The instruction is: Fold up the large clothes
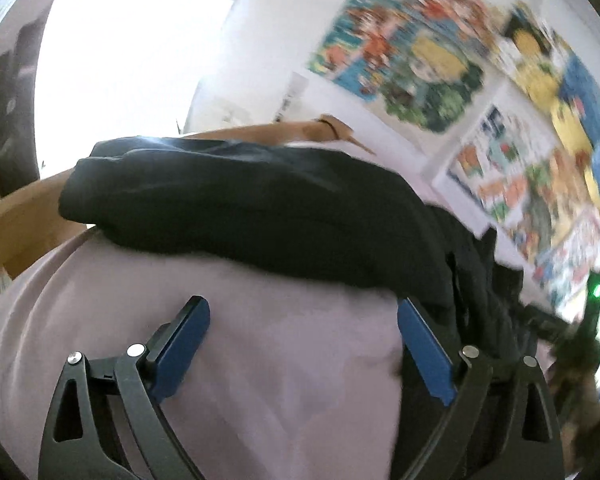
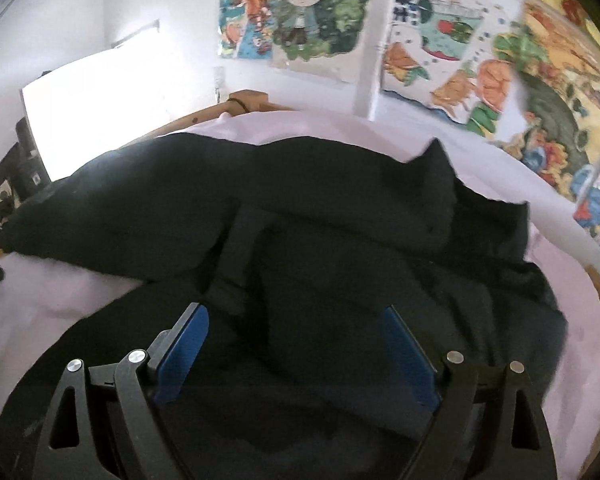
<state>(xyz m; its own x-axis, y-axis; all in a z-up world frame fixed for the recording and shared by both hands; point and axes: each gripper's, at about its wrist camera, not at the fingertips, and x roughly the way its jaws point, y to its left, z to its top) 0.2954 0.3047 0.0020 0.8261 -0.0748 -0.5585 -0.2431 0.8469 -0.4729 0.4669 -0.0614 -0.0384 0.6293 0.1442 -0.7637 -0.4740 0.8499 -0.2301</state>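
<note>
Blue-padded, the left gripper (image 1: 303, 322) stood wide apart, empty, over pale pink bedding (image 1: 260, 380). Likewise spread and holding nothing, the right gripper (image 2: 296, 328) hung above the dark garment (image 2: 300, 208) heaped on that bedding.

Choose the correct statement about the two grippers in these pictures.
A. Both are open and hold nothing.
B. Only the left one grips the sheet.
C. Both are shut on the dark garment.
A: the left gripper and right gripper show wide-apart pads above the dark garment.

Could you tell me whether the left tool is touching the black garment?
Cannot tell: in the left wrist view, the left tool stands open over pink sheet, its right finger overlapping the black garment.
</note>
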